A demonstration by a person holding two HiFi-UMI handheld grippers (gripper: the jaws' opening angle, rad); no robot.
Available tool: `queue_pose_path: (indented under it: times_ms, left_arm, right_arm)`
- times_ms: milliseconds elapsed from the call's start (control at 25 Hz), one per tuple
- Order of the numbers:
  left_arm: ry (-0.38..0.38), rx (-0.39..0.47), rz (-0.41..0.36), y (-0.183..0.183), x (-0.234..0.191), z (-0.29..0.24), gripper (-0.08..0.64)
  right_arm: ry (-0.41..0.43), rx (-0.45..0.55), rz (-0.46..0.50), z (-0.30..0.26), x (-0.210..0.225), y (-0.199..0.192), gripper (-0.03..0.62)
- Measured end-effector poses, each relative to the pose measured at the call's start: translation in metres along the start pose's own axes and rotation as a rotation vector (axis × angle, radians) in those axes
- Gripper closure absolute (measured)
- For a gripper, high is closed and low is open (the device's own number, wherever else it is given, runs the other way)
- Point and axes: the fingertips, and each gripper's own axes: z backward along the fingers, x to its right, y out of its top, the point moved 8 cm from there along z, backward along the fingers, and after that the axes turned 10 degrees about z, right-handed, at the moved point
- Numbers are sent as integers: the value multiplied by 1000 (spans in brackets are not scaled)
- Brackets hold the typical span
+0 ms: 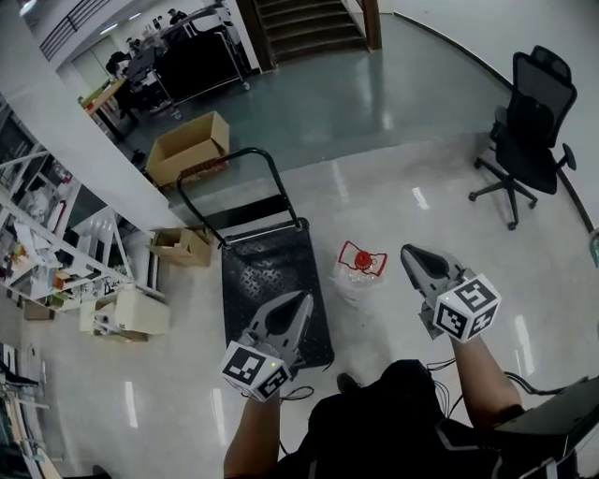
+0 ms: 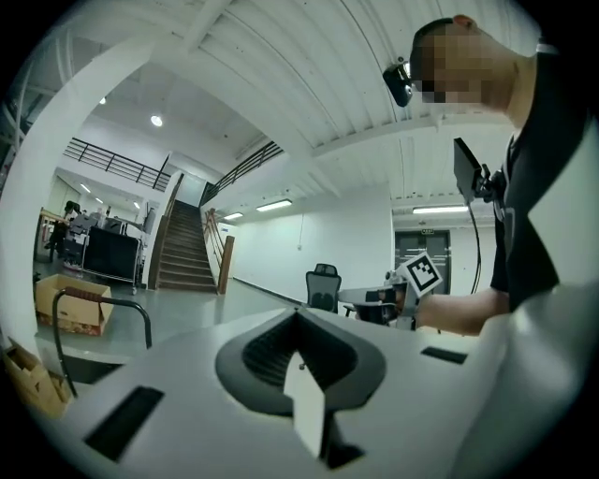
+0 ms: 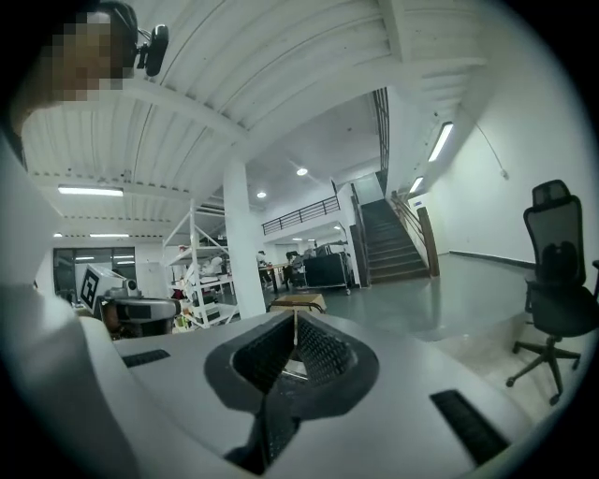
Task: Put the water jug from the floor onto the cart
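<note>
The clear water jug (image 1: 358, 272) with a red handle and cap stands on the shiny floor, just right of the black flat cart (image 1: 271, 297). The cart's looped push handle (image 1: 230, 170) rises at its far end. My left gripper (image 1: 305, 298) hovers over the cart's near right corner, shut and holding nothing. My right gripper (image 1: 406, 251) is to the right of the jug, also shut and with nothing in it. Both point level across the room. In the left gripper view the jaws (image 2: 298, 316) meet; in the right gripper view (image 3: 296, 318) they meet too. The jug is hidden in both gripper views.
A black office chair (image 1: 529, 136) stands at the far right. An open cardboard box (image 1: 187, 148) lies beyond the cart and a smaller one (image 1: 182, 247) to its left. Shelving (image 1: 56, 253) and a white pillar (image 1: 80, 140) line the left side. Stairs (image 1: 309, 26) rise at the back.
</note>
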Motion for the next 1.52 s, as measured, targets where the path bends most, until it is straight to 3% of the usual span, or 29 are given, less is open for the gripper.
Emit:
queue_pose_path:
  times_ms: [200, 360, 640, 840, 1000, 1240, 1440, 1520]
  left_arm:
    - [-22, -18, 34, -4, -42, -41, 568]
    - [-2, -108, 65, -31, -82, -97, 568]
    - [50, -227, 221, -81, -152, -175, 568]
    - [84, -310, 308, -132, -193, -225, 568]
    - [144, -390, 426, -187, -208, -251, 568]
    - [124, -531, 500, -262, -212, -274, 568]
    - [156, -652, 573, -305, -218, -263, 568]
    - [199, -657, 630, -316, -223, -258, 568]
  right_arm:
    - [3, -75, -49, -58, 39, -34, 589]
    - [-38, -159, -64, -107, 93, -90, 588]
    - [-8, -298, -191, -180, 156, -178, 586]
    - [28, -389, -301, -223, 189, -243, 511]
    - [-13, -514, -412, -225, 198, -311, 465]
    - [-47, -643, -543, -222, 198, -398, 429]
    - [-44, -748, -628, -221, 189, -454, 397]
    - [-48, -776, -658, -222, 186, -472, 397]
